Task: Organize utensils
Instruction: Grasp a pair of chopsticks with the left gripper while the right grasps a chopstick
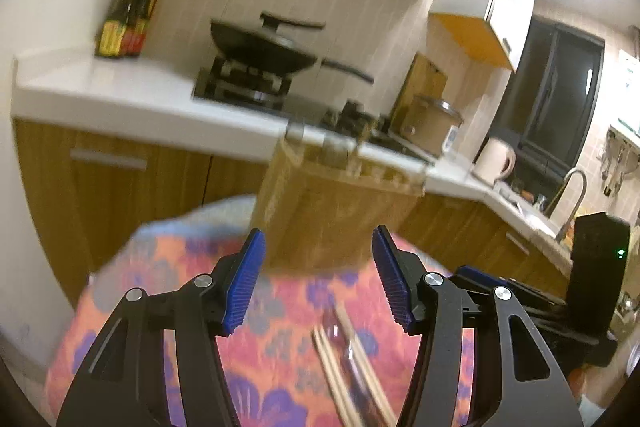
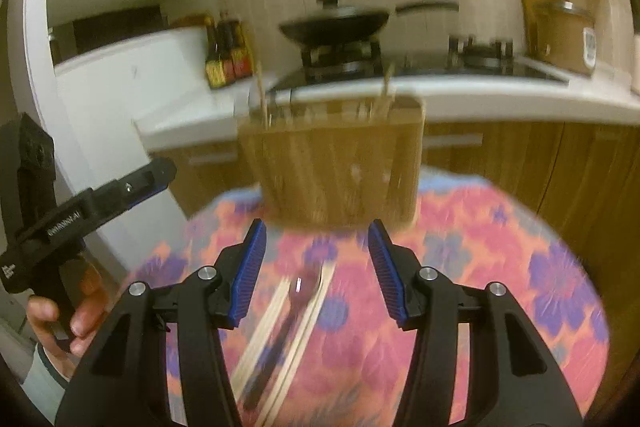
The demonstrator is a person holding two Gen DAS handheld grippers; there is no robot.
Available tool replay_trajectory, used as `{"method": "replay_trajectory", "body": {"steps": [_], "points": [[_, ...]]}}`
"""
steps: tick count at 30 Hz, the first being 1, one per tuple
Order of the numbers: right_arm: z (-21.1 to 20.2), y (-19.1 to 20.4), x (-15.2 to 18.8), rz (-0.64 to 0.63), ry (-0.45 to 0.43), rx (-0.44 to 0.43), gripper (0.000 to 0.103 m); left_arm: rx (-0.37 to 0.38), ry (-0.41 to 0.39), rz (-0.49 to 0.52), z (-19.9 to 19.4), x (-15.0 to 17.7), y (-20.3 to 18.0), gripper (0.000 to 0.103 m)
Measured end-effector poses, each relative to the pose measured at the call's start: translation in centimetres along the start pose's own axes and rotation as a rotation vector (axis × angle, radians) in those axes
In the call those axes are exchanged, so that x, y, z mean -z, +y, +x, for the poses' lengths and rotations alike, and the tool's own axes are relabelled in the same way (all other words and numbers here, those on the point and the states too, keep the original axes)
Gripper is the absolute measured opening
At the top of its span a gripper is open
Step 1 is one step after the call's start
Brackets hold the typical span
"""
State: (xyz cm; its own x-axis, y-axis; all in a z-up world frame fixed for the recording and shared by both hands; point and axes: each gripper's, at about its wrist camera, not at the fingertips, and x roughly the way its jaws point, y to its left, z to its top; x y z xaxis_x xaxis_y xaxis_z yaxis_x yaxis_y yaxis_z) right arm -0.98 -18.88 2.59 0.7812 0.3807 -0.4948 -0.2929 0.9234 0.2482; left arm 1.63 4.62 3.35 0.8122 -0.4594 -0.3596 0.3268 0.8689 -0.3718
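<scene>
The tablecloth (image 2: pixel 500 267) was orange-pink with purple flowers; the utensil holder (image 2: pixel 336 171) was streaked wood-brown; the chopsticks (image 2: pixel 276 311) were pale tan.

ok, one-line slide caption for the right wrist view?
Open right gripper above pale wooden chopsticks and a dark spoon on the floral tablecloth, facing the wooden utensil holder.

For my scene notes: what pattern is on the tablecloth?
Tablecloth: orange-pink ground with purple-blue flowers; clearest in the right wrist view.
</scene>
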Motion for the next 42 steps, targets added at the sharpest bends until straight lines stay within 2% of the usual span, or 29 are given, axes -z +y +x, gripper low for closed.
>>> {"method": "replay_trajectory", "body": {"steps": [6,7,8,12,17,21,25,26,28,34,37,40,41,42], "points": [[3.7,0.2,4.7,0.029,0.204,0.002,0.047,-0.053,0.159,0.005,1.1,3.9,0.3,0.054],[4.1,0.2,5.1,0.033,0.225,0.006,0.038,-0.068,0.189,0.024,1.3,4.5,0.1,0.054],[4.7,0.1,5.7,0.037,0.261,0.010,0.033,-0.078,0.203,0.035,1.5,4.7,0.1,0.054],[5.8,0.2,7.0,0.037,0.333,0.023,0.023,-0.087,0.266,0.071,2.1,6.1,-0.3,0.054],[6.1,0.8,7.1,0.028,0.351,0.024,0.023,-0.112,0.354,0.137,3.3,7.1,-1.2,0.049],[6.5,1.5,6.9,0.022,0.374,0.019,0.023,-0.103,0.389,0.176,3.5,7.5,-2.3,0.049],[7.1,2.8,6.5,-0.041,0.387,0.072,0.022,-0.099,0.411,0.182,3.8,7.6,-2.5,0.045],[7.2,3.0,6.5,-0.054,0.393,0.083,0.022,-0.100,0.416,0.185,3.8,7.7,-2.5,0.045],[7.2,3.1,6.4,-0.062,0.407,0.088,0.011,-0.101,0.435,0.191,4.0,7.8,-2.5,0.045],[5.4,0.9,6.9,0.003,0.419,0.119,0.009,-0.079,0.502,0.247,5.0,8.2,-3.7,0.043],[4.6,-1.0,7.2,0.061,0.416,0.120,0.009,-0.110,0.553,0.268,6.4,8.6,-4.1,0.034],[3.9,-2.5,7.5,0.103,0.413,0.109,0.009,-0.140,0.558,0.298,6.8,8.7,-4.6,0.031],[3.7,-2.7,7.6,0.108,0.413,0.107,0.009,-0.136,0.561,0.299,6.8,8.8,-4.6,0.019],[3.7,-2.8,7.6,0.109,0.412,0.104,0.009,-0.130,0.565,0.293,6.8,8.8,-4.6,0.013]]}}
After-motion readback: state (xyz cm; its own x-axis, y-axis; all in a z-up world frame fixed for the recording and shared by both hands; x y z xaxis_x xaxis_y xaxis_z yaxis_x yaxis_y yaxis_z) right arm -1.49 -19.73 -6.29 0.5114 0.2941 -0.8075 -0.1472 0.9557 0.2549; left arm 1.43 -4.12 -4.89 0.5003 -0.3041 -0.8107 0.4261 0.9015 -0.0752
